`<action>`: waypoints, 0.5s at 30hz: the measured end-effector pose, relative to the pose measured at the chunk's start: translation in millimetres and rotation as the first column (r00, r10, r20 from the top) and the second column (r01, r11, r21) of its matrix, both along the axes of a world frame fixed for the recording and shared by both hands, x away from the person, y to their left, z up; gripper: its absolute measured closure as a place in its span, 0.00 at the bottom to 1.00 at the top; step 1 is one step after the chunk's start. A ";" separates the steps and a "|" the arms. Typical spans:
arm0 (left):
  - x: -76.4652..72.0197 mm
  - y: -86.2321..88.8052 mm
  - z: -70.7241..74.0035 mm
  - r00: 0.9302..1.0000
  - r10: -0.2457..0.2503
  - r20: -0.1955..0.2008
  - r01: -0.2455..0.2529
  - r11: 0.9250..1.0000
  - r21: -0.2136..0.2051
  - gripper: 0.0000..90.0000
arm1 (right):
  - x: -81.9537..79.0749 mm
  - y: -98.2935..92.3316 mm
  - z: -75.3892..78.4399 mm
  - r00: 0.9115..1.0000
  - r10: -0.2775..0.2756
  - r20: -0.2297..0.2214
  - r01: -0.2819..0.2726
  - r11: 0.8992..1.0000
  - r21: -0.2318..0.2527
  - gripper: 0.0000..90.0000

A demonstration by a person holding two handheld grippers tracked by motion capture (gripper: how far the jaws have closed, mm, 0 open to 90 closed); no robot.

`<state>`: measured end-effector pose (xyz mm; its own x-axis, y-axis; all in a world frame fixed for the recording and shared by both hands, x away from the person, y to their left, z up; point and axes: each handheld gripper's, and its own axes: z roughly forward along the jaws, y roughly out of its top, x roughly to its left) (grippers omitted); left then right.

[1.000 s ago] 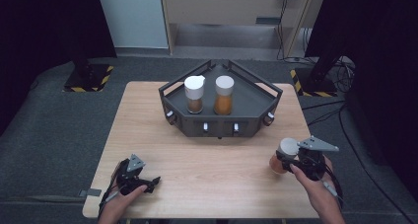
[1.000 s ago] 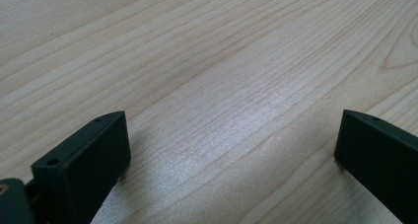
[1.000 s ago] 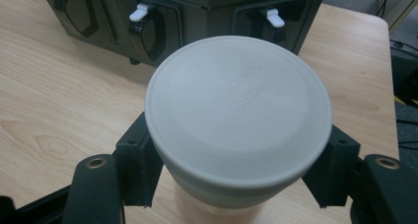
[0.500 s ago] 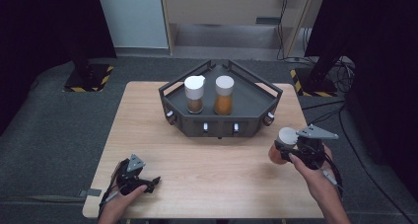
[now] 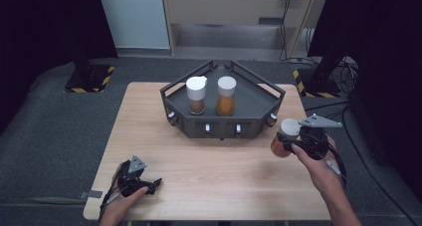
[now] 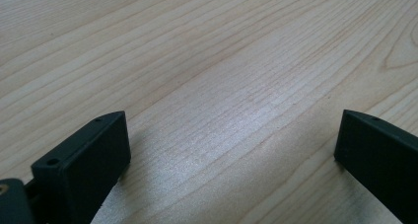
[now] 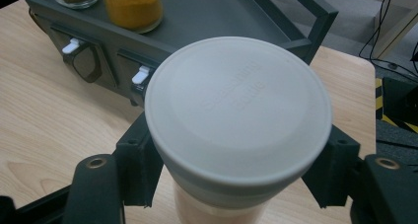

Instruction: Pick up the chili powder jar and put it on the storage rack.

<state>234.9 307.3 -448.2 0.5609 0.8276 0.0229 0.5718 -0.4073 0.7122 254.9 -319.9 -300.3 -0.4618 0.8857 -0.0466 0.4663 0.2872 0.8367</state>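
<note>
Item: spice jar (image 5: 284, 136), glass body with orange-brown powder, white round lid (image 7: 238, 108).
Location: held off the wooden table (image 5: 209, 171) near its right edge, just beside the right front corner of the dark rack (image 5: 251, 104), apart from it.
Orientation: long axis close to upright, slightly tilted; lid end up, base toward the table.
Holder: right gripper (image 5: 293, 139), jaws closed on the jar just under the lid, one pad on each side of it, as the right gripper view shows.
Second tool: left gripper (image 5: 149, 185), low at the front left of the table; its jaws stand wide apart in the left gripper view with nothing between them but bare wood.
Rack contents: brown-powder jar (image 5: 196, 95) at left, orange-powder jar (image 5: 225, 96) at right, both upright with white lids, side by side and not touching.
</note>
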 end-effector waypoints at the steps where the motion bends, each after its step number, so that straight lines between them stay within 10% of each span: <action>1: -0.1 0.0 -0.2 1.000 0.001 0.001 -0.001 1.000 -0.002 0.00 | 0.9 0.3 1.4 1.000 0.000 0.000 0.000 1.000 0.001 0.38; 15: -0.2 -0.1 -0.3 1.000 0.001 0.001 -0.001 1.000 -0.002 0.00 | 11.6 5.3 22.8 1.000 0.004 0.007 -0.004 1.000 -0.002 0.38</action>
